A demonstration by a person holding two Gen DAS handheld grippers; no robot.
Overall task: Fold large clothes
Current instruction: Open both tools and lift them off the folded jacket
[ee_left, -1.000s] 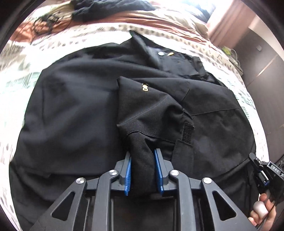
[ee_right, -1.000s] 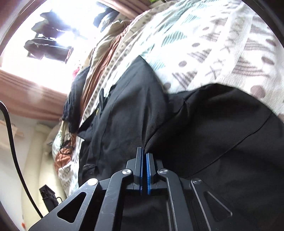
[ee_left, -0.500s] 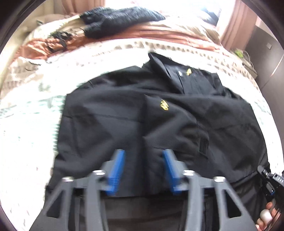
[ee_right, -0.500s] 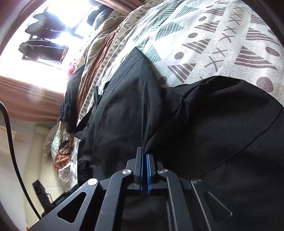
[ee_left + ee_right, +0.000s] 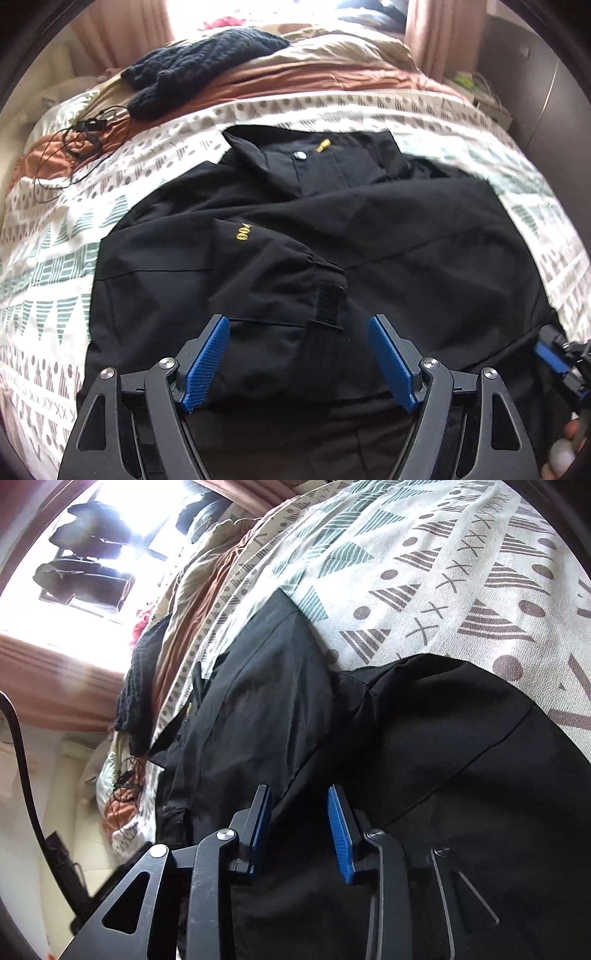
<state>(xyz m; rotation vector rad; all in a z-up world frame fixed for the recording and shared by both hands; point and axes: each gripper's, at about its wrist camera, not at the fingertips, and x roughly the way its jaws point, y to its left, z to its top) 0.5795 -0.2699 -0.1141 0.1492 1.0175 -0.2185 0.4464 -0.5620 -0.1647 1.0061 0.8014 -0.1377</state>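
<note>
From the left wrist view, the black jacket lies spread on the patterned bedspread, collar away from the camera, with one sleeve already folded in across the chest so its cuff and the strip of hook fastener rest near the middle. The left gripper hovers just over that cuff; its jaws have just been opening and now stand wide apart with no cloth pinched between the blue pads, so this sleeve fold looks finished. At the lower right edge the right gripper shows only in part, at the jacket's hem corner. A dark knitted garment and a tangle of thin cable lie further up the bed, well apart from the jacket. From the right wrist view, the right gripper sits low on the jacket, its jaws having just been parting and now open; fabric lies beneath them, though whether any fold runs up between the pads is hard to tell in so dark a patch. What seems left is folding the body over into a compact shape. No container appears in either view
</note>
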